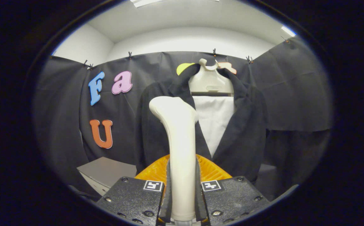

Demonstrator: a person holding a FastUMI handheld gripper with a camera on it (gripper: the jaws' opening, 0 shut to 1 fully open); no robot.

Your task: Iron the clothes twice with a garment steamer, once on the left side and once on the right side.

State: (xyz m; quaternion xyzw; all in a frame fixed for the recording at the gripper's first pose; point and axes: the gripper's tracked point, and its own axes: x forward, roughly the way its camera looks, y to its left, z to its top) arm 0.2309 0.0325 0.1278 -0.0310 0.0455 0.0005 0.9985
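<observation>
The gripper point(182, 201) was clenched on the steamer point(178, 138) by its stiff, smooth handle, which looked slippery. The soft dark jacket point(241, 131) hung on a hanger point(210, 81) just beyond.

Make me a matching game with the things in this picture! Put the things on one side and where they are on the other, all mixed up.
Things:
1. cream plastic garment steamer
2. black jacket
3. cream plastic hanger
4. grey box

Places:
A. low down, beside the jacket's sleeve
B. at the top, inside the collar
C. between the gripper's two fingers, which press its handle
D. hanging on the booth wall, beyond the fingers

Pairs: 1-C, 2-D, 3-B, 4-A
</observation>
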